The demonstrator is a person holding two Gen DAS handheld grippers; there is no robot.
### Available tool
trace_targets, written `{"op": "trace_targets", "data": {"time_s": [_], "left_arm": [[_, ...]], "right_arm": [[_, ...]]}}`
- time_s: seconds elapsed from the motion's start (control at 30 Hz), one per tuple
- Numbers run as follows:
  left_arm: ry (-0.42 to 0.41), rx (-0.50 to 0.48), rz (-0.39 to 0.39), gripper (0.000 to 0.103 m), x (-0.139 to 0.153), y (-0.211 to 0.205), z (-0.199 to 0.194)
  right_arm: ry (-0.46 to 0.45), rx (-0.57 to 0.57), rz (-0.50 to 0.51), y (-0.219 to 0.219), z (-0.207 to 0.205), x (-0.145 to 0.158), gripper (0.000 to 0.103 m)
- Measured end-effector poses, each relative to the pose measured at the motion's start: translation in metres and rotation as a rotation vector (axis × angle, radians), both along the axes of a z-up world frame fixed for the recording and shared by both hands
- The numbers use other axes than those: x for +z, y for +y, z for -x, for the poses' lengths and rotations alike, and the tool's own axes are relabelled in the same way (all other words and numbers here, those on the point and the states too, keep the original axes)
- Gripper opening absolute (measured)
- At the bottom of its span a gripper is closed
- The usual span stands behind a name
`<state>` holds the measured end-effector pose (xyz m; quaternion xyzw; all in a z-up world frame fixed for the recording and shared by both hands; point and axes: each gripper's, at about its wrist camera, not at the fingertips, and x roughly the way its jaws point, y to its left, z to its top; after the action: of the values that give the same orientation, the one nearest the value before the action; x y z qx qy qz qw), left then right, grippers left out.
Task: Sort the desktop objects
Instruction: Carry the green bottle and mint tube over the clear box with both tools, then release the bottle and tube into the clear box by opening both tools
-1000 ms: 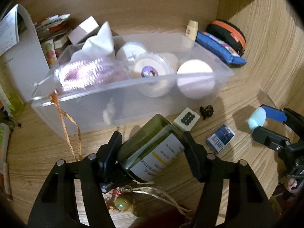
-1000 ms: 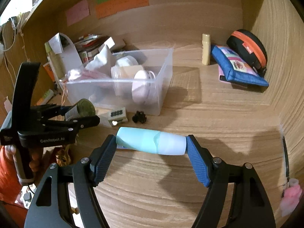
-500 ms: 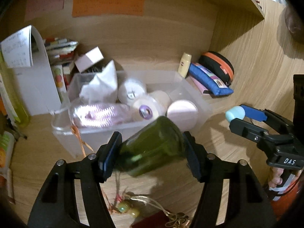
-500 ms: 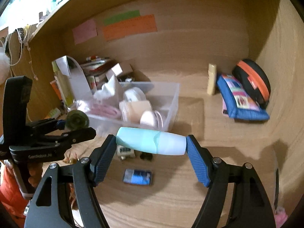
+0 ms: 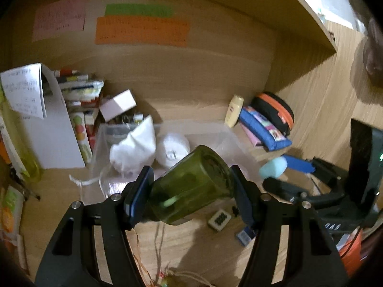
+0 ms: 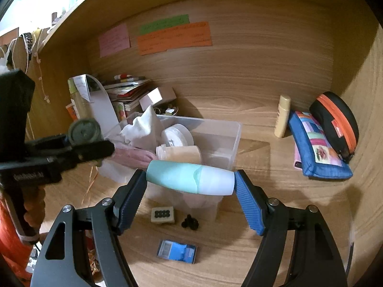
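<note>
Pink, green and orange paper notes (image 6: 174,34) are stuck on the wooden back wall (image 6: 263,55).

Both wrist views close behind their fingers, angled down, sharing clear bin (image 5: 229,141) (image 6: 229,138)

Motion blur softened the dark green glass jar (image 5: 191,186), leaving its label unreadable. The jar hid part of the clear plastic storage bin (image 5: 229,138) behind it. Writing on the orange paper note (image 6: 174,38) was too small to make out. The frame's left edge cut off an orange sleeve (image 6: 9,236).
</note>
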<state>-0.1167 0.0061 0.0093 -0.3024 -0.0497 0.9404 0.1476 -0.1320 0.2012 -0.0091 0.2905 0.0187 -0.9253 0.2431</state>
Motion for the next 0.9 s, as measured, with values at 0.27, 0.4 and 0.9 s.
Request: {"op": "trace_targets", "data": {"time_s": [0.27,0.4,0.9], "left_arm": [[0.015,0.007,-0.042,0.064,0.013,-0.010,0.024],[-0.012,0.010,-0.067,0.064,0.007,-0.013,0.040],[-0.119,0.037,-0.079,0.063,-0.031,-0.021,0.075]], "right_arm": [[-0.015,0.019,-0.006,-0.010,0.019,-0.002,0.071],[-0.026,0.043,-0.030,-0.020,0.027,-0.006,0.071],[-0.068,0.103,-0.084,-0.044,0.045,-0.029,0.071]]}}
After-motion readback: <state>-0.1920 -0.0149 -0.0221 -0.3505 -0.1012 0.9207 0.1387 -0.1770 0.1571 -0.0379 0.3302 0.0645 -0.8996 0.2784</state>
